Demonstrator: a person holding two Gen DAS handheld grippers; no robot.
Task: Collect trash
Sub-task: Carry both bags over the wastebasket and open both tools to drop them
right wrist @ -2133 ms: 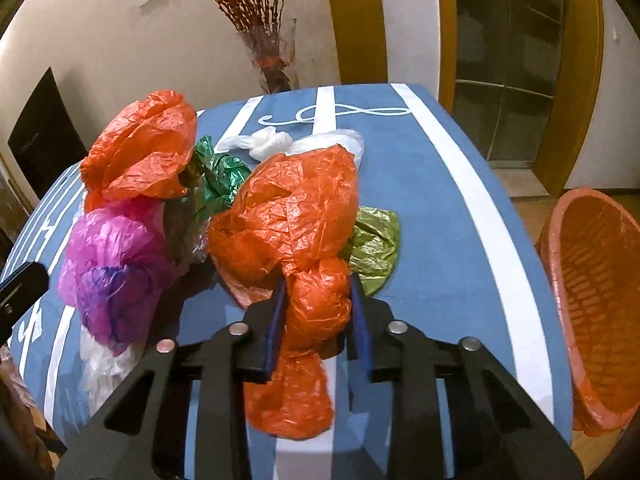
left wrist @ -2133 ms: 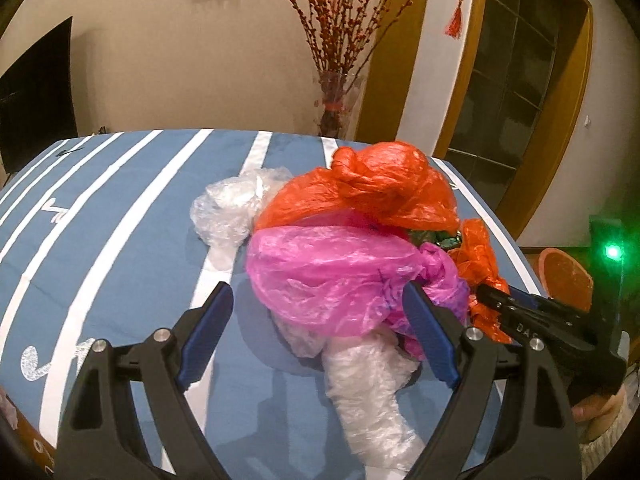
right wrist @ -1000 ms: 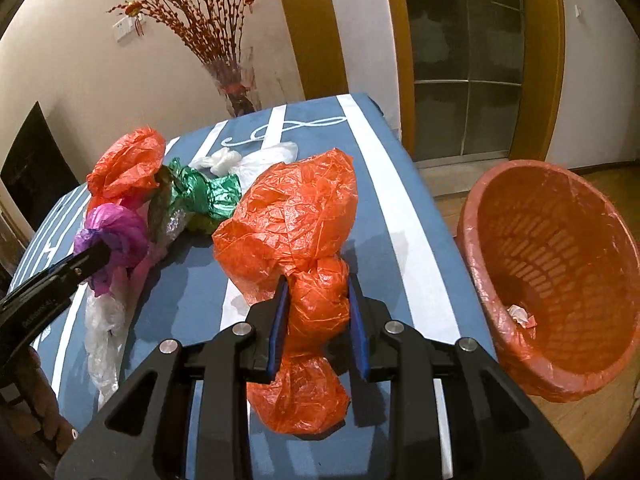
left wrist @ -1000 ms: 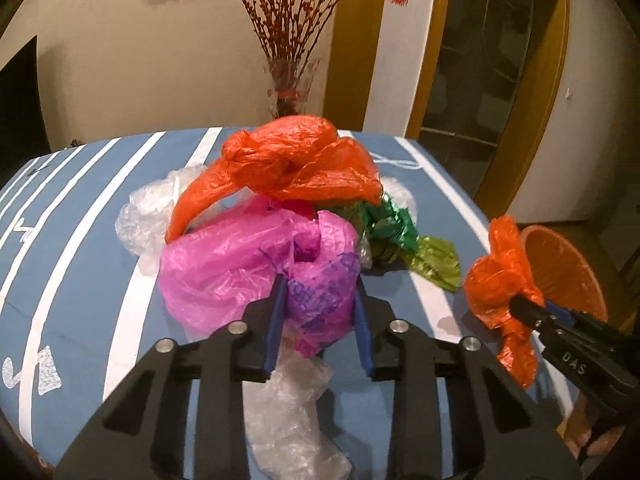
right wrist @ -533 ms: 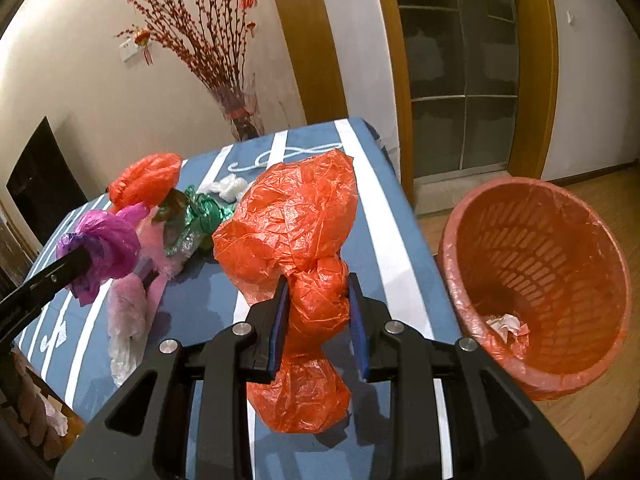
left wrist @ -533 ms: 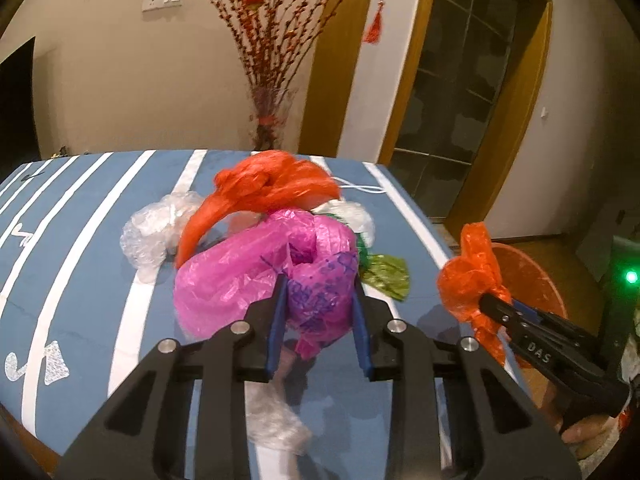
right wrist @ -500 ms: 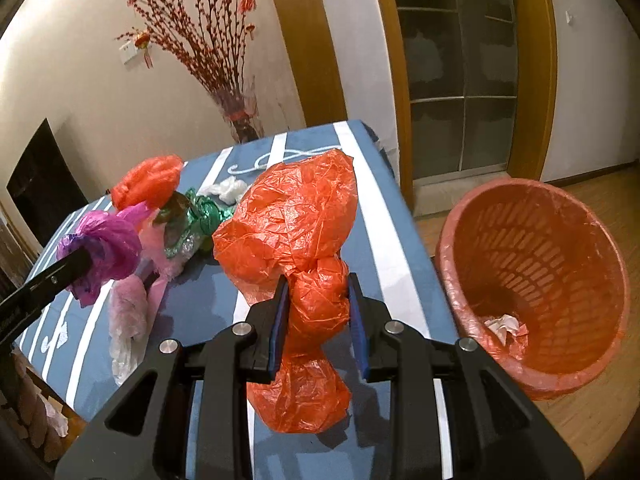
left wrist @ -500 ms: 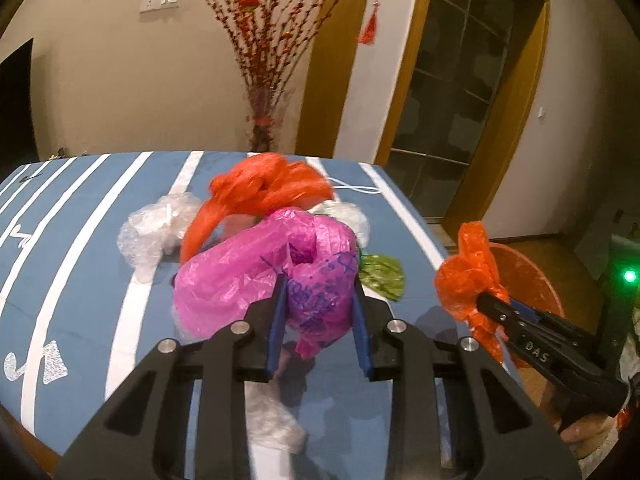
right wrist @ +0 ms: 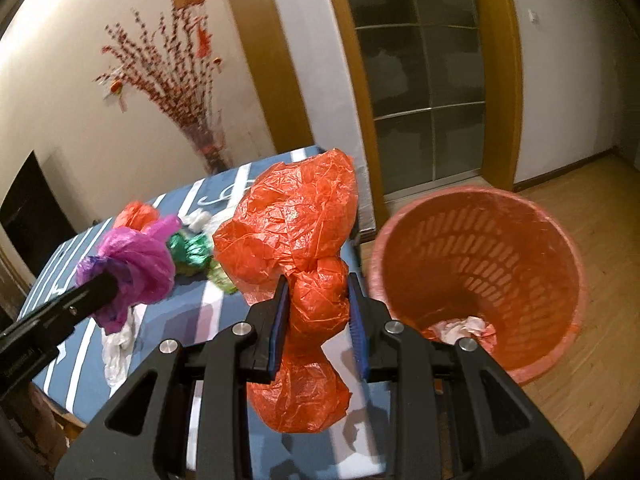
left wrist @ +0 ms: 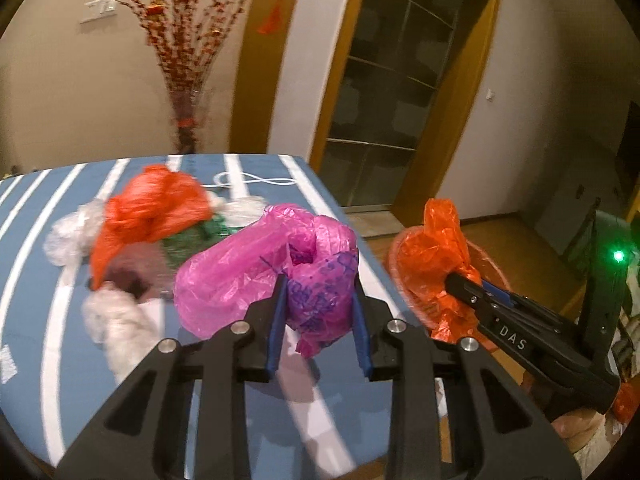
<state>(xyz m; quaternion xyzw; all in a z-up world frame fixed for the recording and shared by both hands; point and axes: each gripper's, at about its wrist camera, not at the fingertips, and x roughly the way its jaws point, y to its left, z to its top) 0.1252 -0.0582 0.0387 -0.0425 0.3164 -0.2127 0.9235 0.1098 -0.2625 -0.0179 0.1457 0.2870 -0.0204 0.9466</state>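
Observation:
My left gripper (left wrist: pixel 317 312) is shut on a crumpled pink plastic bag (left wrist: pixel 256 276) and holds it above the blue striped table (left wrist: pixel 32 320); the pink bag also shows in the right wrist view (right wrist: pixel 136 264). My right gripper (right wrist: pixel 318 312) is shut on an orange plastic bag (right wrist: pixel 296 232), held up near the table's right edge, just left of the orange waste basket (right wrist: pixel 480 280) on the floor. In the left wrist view that orange bag (left wrist: pixel 440 240) hangs in front of the basket (left wrist: pixel 404 280).
On the table lie another orange bag (left wrist: pixel 152 208), a green bag (left wrist: pixel 188 240) and clear plastic bags (left wrist: pixel 116 324). A vase of red branches (left wrist: pixel 186 80) stands at the far edge. The basket holds some white crumpled trash (right wrist: pixel 460 326). Wooden floor and a glass door lie to the right.
Both grippers have lifted their bags and swung right towards the basket. The pink bag has come off the pile; the orange bag now hangs close beside the basket's rim.

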